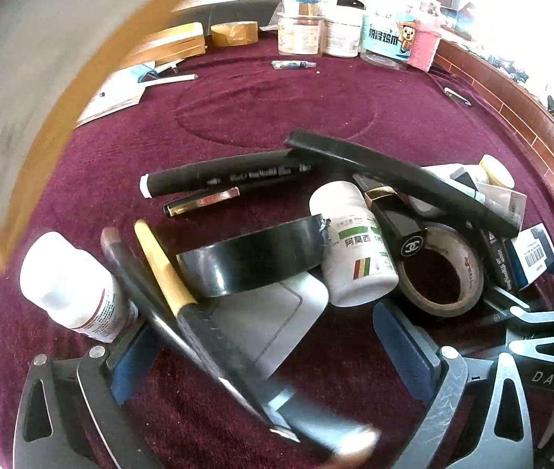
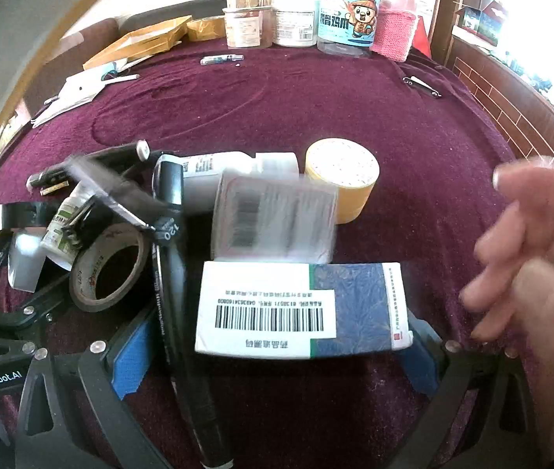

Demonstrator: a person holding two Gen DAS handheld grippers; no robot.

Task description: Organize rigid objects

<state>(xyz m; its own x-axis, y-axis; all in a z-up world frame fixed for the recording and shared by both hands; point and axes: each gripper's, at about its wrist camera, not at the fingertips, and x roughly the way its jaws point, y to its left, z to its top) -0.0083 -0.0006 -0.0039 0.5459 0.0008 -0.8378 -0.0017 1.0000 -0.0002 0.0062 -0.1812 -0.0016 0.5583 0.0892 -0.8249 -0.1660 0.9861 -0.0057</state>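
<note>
**Crowded pile, wide jaws, easy to knock loose**

Spread wide: left gripper (image 1: 273, 355), jaws either side of a grey flat piece (image 1: 277, 324) and a blurred black tool (image 1: 214, 348) at lower centre, gripping nothing firmly. Spread too: right gripper (image 2: 277, 355), with the blue-and-white medicine box (image 2: 300, 308) between its pads at lower centre, contact uncertain.

Heaped mid-frame on the maroon cloth (image 1: 257, 101): white pill bottle (image 1: 355, 246), black tape roll (image 1: 253, 262), brown tape roll (image 1: 441, 277), long black marker (image 1: 222, 176), all leaning on one another.

Likely trouble: closing on one item and dragging its neighbours, or rolling the bottle. Also risky: the blurred bare hand (image 2: 531, 250) at right, close to the box.
</note>
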